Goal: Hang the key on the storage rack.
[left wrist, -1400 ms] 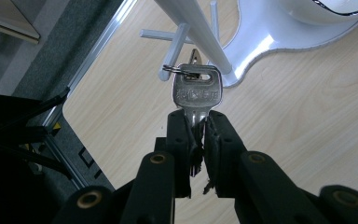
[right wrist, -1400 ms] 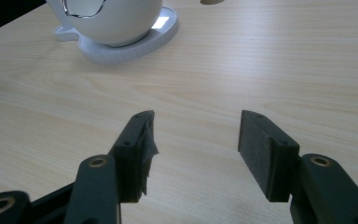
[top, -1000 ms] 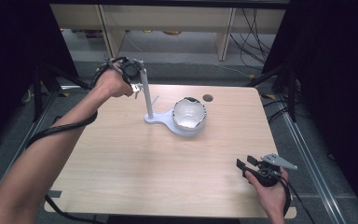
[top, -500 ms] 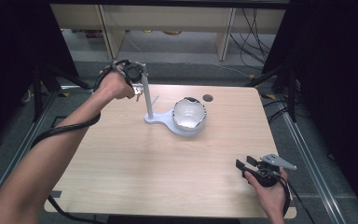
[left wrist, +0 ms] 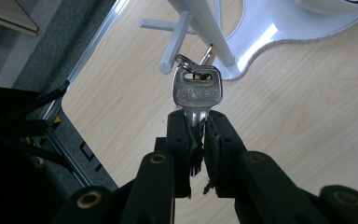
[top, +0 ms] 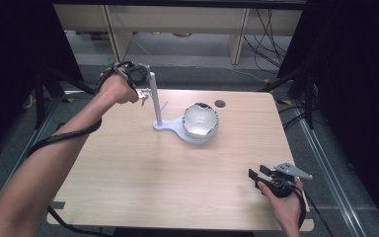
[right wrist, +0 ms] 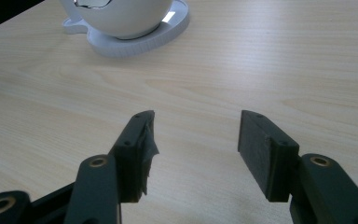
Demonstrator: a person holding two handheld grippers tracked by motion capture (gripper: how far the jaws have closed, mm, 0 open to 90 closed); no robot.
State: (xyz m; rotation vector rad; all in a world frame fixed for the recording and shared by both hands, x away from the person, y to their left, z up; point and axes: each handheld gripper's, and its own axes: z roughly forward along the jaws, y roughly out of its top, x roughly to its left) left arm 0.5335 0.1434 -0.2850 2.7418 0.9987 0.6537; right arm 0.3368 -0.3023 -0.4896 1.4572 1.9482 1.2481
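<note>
wooden table (top: 143, 187), grey floor (top: 197, 74), dark curtains (top: 10, 59)

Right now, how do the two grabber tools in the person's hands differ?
The left gripper is shut on a silver key, while the right gripper stands open with nothing between its jaws. The left is raised beside the white stand at the table's far side; the right sits low near the front edge. Both have black jaws.

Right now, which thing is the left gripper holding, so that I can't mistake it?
Start at the white stand on the far half of the table and go to its upright post. Beside a peg there, the left gripper pinches a silver key by its blade, the one flat metal piece, on a ring.
</note>
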